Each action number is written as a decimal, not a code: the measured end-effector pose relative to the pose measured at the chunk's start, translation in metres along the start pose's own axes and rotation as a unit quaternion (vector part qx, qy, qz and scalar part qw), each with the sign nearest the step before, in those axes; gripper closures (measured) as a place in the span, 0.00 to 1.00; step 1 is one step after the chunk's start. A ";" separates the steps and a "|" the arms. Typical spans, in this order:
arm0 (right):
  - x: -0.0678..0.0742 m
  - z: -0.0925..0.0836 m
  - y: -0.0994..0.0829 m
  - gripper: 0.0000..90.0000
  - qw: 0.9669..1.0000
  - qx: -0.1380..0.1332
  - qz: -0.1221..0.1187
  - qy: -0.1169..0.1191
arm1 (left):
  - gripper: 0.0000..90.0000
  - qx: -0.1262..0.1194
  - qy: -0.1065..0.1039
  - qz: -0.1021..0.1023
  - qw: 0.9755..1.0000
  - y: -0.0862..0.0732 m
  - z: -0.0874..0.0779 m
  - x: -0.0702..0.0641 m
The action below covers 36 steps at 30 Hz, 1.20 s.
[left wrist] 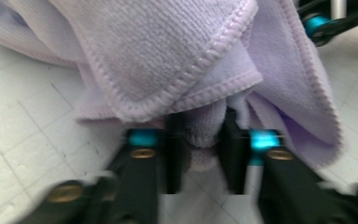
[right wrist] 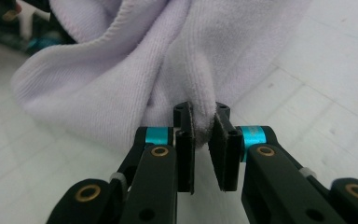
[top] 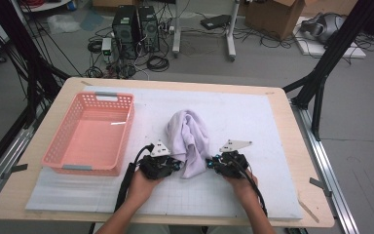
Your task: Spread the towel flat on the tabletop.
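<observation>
Cloth [top: 189, 140], pale lilac and crumpled, is seen lying in a heap on the white mat [top: 253, 122] near the middle of the table [top: 302, 146], its long axis running from the far side toward the person, with the near end tapering between the two grippers; the left gripper [top: 175, 165] is set at that end's left edge and the right gripper [top: 210, 163] at its right edge, so the cloth lies straight ahead of both pairs of jaws and neither hand is clearly nearer; in the left gripper view a hemmed fold of the cloth [left wrist: 205, 130] is pinched between the left gripper [left wrist: 204, 140] jaws, which are clenched on it; in the right gripper view a ridge of cloth [right wrist: 200, 116] is likewise nipped by the right gripper [right wrist: 201, 122], the pads pressing on the fabric from both sides; the coming move is judged to be a lift or spread by these two held points, which would turn on the hands drawing apart across the cloth's short axis; to the left, well apart from the cloth, a pink basket [top: 53, 151] is seen with nothing in it.
</observation>
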State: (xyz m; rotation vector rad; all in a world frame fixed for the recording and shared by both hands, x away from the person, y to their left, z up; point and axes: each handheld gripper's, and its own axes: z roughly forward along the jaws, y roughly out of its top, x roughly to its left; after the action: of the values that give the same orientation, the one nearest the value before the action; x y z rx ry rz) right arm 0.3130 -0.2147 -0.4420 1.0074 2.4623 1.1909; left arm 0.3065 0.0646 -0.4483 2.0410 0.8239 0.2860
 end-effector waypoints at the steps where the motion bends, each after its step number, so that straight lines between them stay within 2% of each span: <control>1: 0.001 -0.014 -0.005 0.90 1.000 -0.003 -0.004 -0.004 | 0.89 -0.007 -0.001 0.002 1.000 0.000 -0.003 0.001; 2: 0.001 -0.014 -0.005 0.90 1.000 -0.003 -0.004 -0.004 | 0.89 -0.018 -0.002 -0.004 1.000 -0.001 -0.006 0.002; 3: 0.000 -0.022 -0.010 0.90 1.000 -0.003 -0.003 -0.009 | 0.89 -0.028 -0.007 -0.012 1.000 -0.001 -0.010 0.003; 6: -0.003 -0.044 -0.026 0.90 1.000 -0.002 0.002 -0.016 | 0.90 -0.069 -0.023 -0.043 0.996 -0.002 -0.022 0.009; 7: -0.004 -0.057 -0.037 0.90 1.000 0.000 0.008 -0.021 | 0.90 -0.078 -0.021 -0.047 0.996 -0.001 -0.026 0.011; 8: -0.004 -0.057 -0.037 0.90 1.000 0.000 0.008 -0.021 | 0.90 -0.085 -0.019 -0.050 0.995 -0.001 -0.029 0.013; 9: -0.002 -0.070 -0.048 0.90 1.000 0.004 0.007 -0.025 | 0.90 -0.089 -0.014 -0.051 0.995 0.000 -0.032 0.016; 12: 0.002 -0.088 -0.062 0.90 0.999 0.009 0.004 -0.034 | 0.90 -0.101 0.001 -0.064 0.993 0.000 -0.039 0.025; 13: 0.002 -0.088 -0.062 0.90 0.999 0.009 0.004 -0.034 | 0.90 -0.100 0.004 -0.065 0.993 0.001 -0.040 0.027; 16: 0.004 -0.105 -0.076 0.90 0.999 0.017 0.000 -0.039 | 0.90 -0.097 0.008 -0.057 0.994 0.006 -0.040 0.030; 17: 0.005 -0.108 -0.078 0.86 0.999 0.015 0.000 -0.038 | 0.90 -0.098 0.008 -0.054 0.994 0.009 -0.039 0.029; 18: 0.007 -0.114 -0.078 0.73 0.999 0.010 -0.005 -0.046 | 0.90 -0.100 0.008 -0.051 0.994 0.013 -0.037 0.029; 19: 0.007 -0.114 -0.078 0.73 0.999 0.010 -0.005 -0.046 | 0.90 -0.100 0.008 -0.049 0.994 0.017 -0.036 0.028; 22: 0.011 -0.118 -0.068 0.62 0.998 -0.017 -0.017 -0.059 | 0.90 -0.102 0.009 -0.042 0.994 0.027 -0.033 0.028; 24: 0.012 -0.119 -0.059 0.58 0.997 -0.039 -0.023 -0.069 | 0.90 -0.102 0.007 -0.038 0.994 0.033 -0.031 0.028; 27: 0.011 -0.114 -0.046 0.56 0.996 -0.067 -0.027 -0.055 | 0.90 -0.101 0.005 -0.036 0.994 0.043 -0.026 0.027; 33: 0.021 -0.068 -0.014 0.52 0.996 -0.051 -0.066 -0.011 | 0.90 -0.098 0.006 -0.030 0.995 0.057 -0.014 0.023; 36: 0.022 -0.047 -0.004 0.52 0.997 -0.045 -0.070 0.004 | 0.90 -0.100 0.006 -0.025 0.995 0.062 -0.012 0.022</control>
State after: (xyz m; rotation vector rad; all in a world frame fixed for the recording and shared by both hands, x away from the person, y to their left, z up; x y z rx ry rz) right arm 0.2728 -0.2302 -0.4133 0.7939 2.4165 1.2507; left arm 0.3449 0.0636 -0.3934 1.8318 0.8193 0.3381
